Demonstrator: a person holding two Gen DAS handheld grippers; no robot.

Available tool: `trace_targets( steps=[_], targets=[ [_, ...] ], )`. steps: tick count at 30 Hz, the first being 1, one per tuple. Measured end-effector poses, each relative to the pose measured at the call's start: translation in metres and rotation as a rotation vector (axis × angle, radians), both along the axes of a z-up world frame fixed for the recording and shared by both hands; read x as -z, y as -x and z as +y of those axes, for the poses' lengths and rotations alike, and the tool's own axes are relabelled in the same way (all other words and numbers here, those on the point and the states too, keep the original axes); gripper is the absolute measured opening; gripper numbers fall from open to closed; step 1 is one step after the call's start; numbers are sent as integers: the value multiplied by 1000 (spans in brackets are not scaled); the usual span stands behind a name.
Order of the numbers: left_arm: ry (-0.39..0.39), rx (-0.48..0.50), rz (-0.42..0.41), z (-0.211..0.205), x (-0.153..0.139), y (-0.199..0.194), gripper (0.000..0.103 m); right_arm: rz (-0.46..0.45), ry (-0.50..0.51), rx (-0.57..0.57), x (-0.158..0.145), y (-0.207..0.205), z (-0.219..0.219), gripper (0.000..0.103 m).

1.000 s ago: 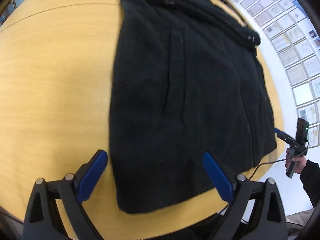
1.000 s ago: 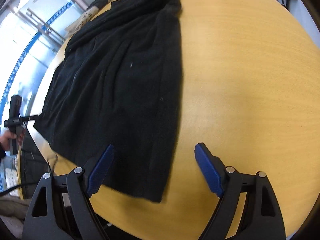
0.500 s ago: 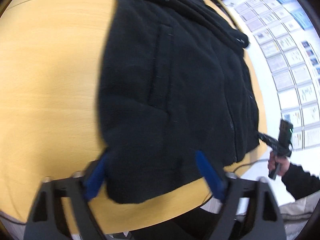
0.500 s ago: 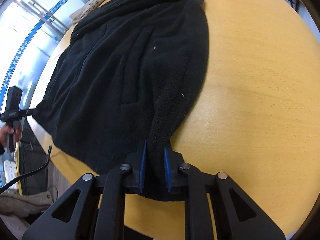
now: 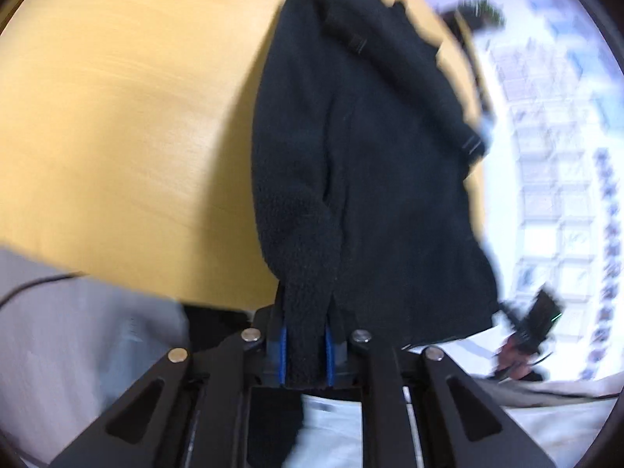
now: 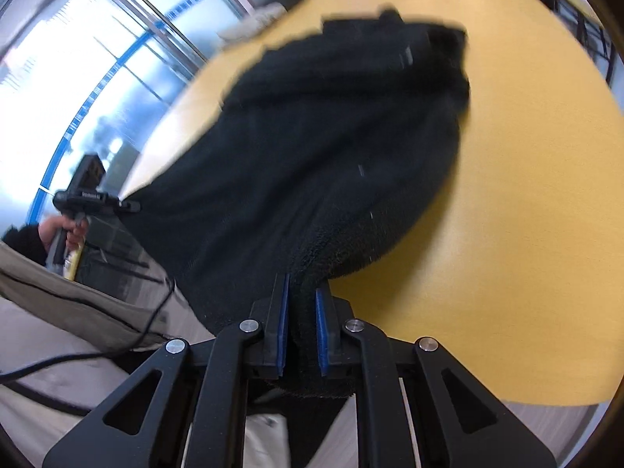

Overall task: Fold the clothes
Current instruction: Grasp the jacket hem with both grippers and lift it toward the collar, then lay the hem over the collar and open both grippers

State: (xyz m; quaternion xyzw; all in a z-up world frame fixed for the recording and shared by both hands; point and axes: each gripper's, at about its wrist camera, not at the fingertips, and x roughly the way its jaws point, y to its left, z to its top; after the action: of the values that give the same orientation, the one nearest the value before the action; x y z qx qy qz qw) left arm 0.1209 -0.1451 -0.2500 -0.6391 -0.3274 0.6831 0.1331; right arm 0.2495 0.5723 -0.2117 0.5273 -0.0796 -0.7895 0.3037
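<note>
1. Landmark: a round yellow wooden table (image 5: pixel 117 124), also seen in the right wrist view (image 6: pixel 526 195). All places below are given relative to it.
2. Task item: one black fleece garment (image 5: pixel 370 163), also seen from the right wrist (image 6: pixel 331 163). Its far end, with small fasteners showing, lies on the table top. Its near end is raised off the table at the near rim and pulled into two gathered corners.
3. Left gripper (image 5: pixel 304 351): black frame, blue pads. Jaws clenched on one near corner of the garment; a thick fold of fleece fills the narrow gap between the pads. The jaws have just been closing, with fleece between them. Position: at the table's near rim, just beyond the edge.
4. Right gripper (image 6: pixel 302 331): same build. Jaws clenched on the other near corner; fleece is pinched between the blue pads and bulges out below them. Position: over the table's near rim.
5. Cross-check: the right wrist view shows the left gripper and the person's hand (image 6: pixel 66 230) on its handle, off the table's side, touching the garment's corner. The left wrist view shows the other hand (image 5: pixel 514 358) likewise off the table's side, blurred.
6. Below the near rim: pale trousers (image 5: pixel 78 331) and a dark cable (image 6: pixel 78 362).
7. Both views are motion-blurred; fine garment detail cannot be told.
</note>
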Motion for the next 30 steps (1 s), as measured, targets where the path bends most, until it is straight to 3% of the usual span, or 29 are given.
trace_targets(
  steps=[3,7,13,17,20,25,30],
  targets=[
    [-63,-83,66,2,-42,14,13,80,51,32,-32,19,5,10],
    [-170,-144,178,7,-86,75,13,150,111,82,-55,68,6,10],
    [-282,-194,279,-9,-102,195,13,226,168,171,-91,157,23,8],
    [-302,-223,278,-14,-74,283,13,243,123,229,-98,234,21,8],
    [-293,-260,241,-29,-39,349,13,199,98,294,-80,299,32,8],
    [-251,-247,162,-37,24,445,14,86,73,373,-8,399,41,8],
    [-255,-218,92,-30,83,514,14,-40,118,490,64,456,60,8]
  ],
)
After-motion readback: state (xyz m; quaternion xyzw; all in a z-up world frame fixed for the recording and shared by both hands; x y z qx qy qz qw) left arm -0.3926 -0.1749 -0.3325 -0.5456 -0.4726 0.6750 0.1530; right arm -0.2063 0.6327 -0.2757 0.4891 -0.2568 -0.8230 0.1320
